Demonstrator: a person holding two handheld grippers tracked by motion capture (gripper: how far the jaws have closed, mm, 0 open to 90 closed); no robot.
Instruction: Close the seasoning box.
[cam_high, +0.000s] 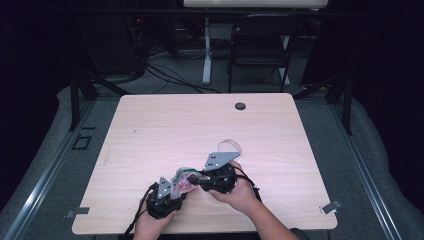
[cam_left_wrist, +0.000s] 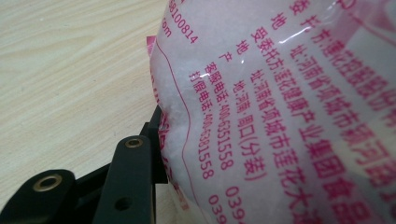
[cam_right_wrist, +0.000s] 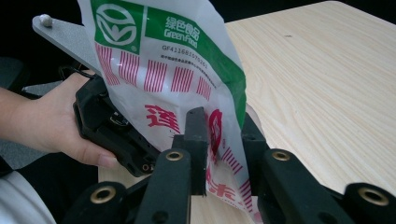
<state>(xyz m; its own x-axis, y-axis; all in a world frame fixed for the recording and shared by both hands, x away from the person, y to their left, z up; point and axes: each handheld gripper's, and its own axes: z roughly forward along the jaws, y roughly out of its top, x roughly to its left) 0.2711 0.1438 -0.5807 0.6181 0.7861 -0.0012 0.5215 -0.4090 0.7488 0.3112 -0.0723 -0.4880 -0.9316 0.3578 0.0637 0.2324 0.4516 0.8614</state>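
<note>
The place looked like a lab or recording studio rather than a home. A pale wooden table (cam_high: 165, 125) stood alone on grey carpet (cam_high: 45, 145), ringed by dark curtains (cam_high: 385, 75) and black stand legs (cam_high: 75, 100). Beyond the far edge, loose cables (cam_high: 165, 75) ran over the floor beside a black folding chair (cam_high: 260, 45) and the white leg of a desk (cam_high: 206, 50).

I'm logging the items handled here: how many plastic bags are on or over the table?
1. A printed plastic bag sits near the table's front edge, between the left gripper and the right gripper. Nothing suggests a second one hidden.
</note>
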